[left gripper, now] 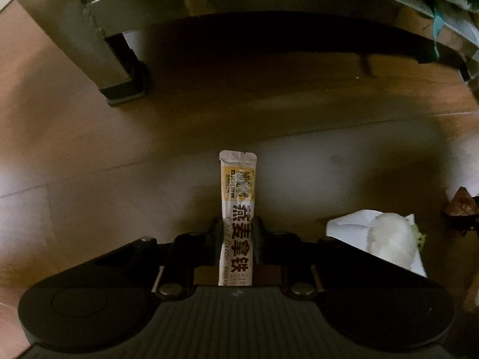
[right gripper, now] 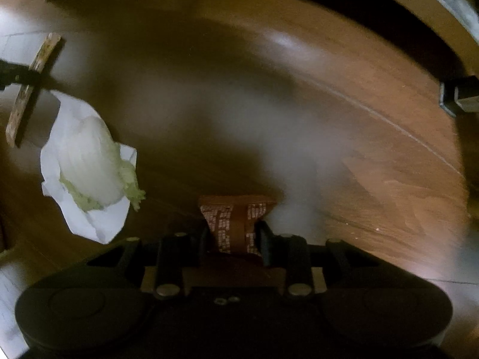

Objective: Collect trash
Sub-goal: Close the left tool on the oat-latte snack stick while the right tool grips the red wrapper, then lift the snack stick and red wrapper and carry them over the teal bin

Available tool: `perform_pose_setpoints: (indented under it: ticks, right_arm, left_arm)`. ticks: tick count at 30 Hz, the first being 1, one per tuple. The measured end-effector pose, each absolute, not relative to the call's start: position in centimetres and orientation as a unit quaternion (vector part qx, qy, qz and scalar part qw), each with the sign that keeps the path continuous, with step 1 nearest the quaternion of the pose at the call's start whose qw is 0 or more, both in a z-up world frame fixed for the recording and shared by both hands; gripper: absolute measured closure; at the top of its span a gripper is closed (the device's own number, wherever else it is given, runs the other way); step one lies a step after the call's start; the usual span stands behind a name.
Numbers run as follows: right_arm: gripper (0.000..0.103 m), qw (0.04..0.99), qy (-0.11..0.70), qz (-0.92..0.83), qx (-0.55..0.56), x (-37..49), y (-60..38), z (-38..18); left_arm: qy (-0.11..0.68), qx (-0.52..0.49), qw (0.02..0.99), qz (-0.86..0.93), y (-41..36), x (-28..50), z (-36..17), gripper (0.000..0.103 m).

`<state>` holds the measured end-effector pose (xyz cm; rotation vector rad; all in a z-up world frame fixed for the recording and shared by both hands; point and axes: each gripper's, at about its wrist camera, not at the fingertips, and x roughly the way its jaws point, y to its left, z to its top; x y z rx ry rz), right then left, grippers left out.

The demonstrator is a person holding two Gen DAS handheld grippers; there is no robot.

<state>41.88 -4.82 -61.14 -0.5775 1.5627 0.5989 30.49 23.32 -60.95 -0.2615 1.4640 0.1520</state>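
Observation:
My left gripper [left gripper: 238,224] is shut on a long white and yellow oat latte sachet [left gripper: 238,197], which sticks out forward above the wooden floor. In the right wrist view the same sachet [right gripper: 33,86] shows at far left, held by the left gripper's dark fingers [right gripper: 12,74]. My right gripper [right gripper: 235,230] is shut on a brown wrapper [right gripper: 233,218] with white print. A white paper sheet [right gripper: 98,224] with a piece of pale cabbage [right gripper: 92,164] on it lies on the floor, left of the right gripper; the paper also shows in the left wrist view [left gripper: 350,233].
A dark metal table with a leg [left gripper: 119,68] stands ahead of the left gripper over the wooden floor [left gripper: 74,137]. Another furniture foot [right gripper: 461,98] is at the right edge. A brown wrapper corner [left gripper: 461,206] shows at far right.

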Motion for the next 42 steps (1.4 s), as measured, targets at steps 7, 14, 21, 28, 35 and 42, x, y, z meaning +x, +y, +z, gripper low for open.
perform_pose_setpoints:
  ticks: [7, 14, 21, 28, 35, 42]
  right_arm:
    - [0.074, 0.669, 0.664, 0.255, -0.216, 42.2, -3.7, -56.3]
    - [0.074, 0.701, 0.637, 0.259, -0.189, 41.3, -3.0, -49.1]
    - [0.074, 0.745, 0.601, 0.254, -0.143, 39.4, -4.2, -39.7]
    - [0.074, 0.792, 0.539, 0.262, -0.115, 36.4, -6.0, -29.2]
    - [0.074, 0.842, 0.466, 0.258, -0.083, 33.2, -10.1, -18.6]
    - [0.074, 0.891, 0.370, 0.254, -0.066, 28.8, -15.9, -8.7]
  left_arm:
    - [0.647, -0.143, 0.746, 0.061, 24.0, 30.0, -58.7, 0.084]
    - [0.606, -0.163, 0.778, 0.019, 23.5, 29.6, -52.7, 0.084]
    - [0.566, -0.171, 0.806, -0.027, 22.4, 29.6, -44.0, 0.084]
    - [0.512, -0.171, 0.841, -0.048, 20.1, 29.0, -33.3, 0.084]
    - [0.451, -0.159, 0.876, -0.067, 16.0, 27.6, -22.2, 0.084]
    - [0.372, -0.151, 0.913, -0.076, 11.7, 25.2, -12.1, 0.084]
